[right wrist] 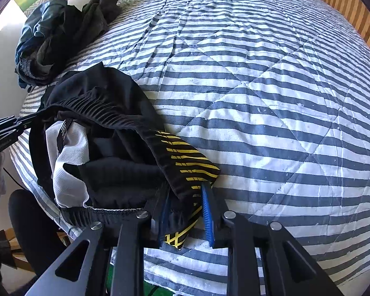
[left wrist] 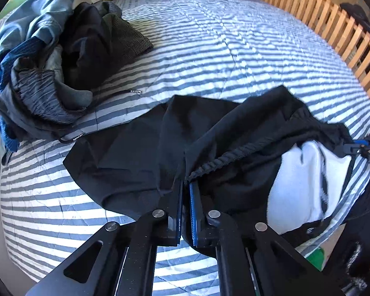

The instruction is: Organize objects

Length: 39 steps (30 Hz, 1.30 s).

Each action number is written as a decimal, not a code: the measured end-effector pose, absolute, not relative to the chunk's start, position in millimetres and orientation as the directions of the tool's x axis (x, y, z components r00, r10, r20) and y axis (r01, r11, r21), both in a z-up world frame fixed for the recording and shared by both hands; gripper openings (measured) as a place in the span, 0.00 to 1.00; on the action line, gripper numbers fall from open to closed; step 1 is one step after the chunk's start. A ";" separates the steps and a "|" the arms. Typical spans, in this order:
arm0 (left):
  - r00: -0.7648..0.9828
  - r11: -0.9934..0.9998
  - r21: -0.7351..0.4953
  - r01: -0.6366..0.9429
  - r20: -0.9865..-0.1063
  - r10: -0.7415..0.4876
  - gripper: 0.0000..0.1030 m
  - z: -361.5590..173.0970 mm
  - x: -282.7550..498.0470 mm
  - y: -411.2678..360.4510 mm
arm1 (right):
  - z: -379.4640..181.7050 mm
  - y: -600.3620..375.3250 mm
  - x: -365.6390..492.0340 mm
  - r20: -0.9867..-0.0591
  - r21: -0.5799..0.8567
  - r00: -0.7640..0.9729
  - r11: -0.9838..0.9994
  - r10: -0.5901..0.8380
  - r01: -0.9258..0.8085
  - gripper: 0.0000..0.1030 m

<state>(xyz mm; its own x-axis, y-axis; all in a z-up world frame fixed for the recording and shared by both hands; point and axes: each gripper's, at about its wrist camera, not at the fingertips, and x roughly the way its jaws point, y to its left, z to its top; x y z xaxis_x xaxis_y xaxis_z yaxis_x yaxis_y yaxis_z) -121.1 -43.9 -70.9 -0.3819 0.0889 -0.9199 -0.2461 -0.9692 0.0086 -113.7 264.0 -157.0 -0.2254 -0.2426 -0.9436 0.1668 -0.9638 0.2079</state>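
Black shorts (left wrist: 140,157) with a white lining and yellow stripes lie crumpled on the striped bed (left wrist: 209,49). Left gripper (left wrist: 185,187) is pinched tight on the waistband; right gripper (right wrist: 185,192) clamps the striped hem. One clothes pile (left wrist: 49,69) sits at ten o'clock.

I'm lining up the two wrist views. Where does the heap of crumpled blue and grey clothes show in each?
Left wrist view: the heap of crumpled blue and grey clothes fills the upper left, lying on the striped quilt.
Right wrist view: the heap sits smaller, in the upper left corner.
Shared landmark: the black shorts with the elastic waistband.
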 end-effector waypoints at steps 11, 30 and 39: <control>-0.679 -0.964 -0.092 -0.250 -0.693 0.243 0.04 134.6 -96.4 -39.4 | -8.7 298.5 -114.1 -0.796 0.188 -0.563 -0.975 -0.224 0.122 0.04; -0.819 -0.930 -0.017 -0.367 -0.468 0.332 0.04 322.0 -23.8 9.8 | 261.8 316.5 -6.2 -0.416 -0.011 -0.903 -0.993 -0.103 0.119 0.04; -0.561 -0.944 -0.145 -0.296 -0.773 0.295 0.04 97.3 -207.5 39.9 | 92.6 354.9 -148.0 -0.716 0.085 -0.694 -0.996 -0.077 0.022 0.04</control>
<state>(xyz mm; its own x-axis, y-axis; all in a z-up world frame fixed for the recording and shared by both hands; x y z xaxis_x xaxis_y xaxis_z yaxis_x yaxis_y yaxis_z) -207.5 39.9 97.3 -0.5614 0.2949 -0.7732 -0.2965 -0.9440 -0.1447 -148.0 354.9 92.6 -0.6940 -0.0771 -0.7158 0.0225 -0.9961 0.0855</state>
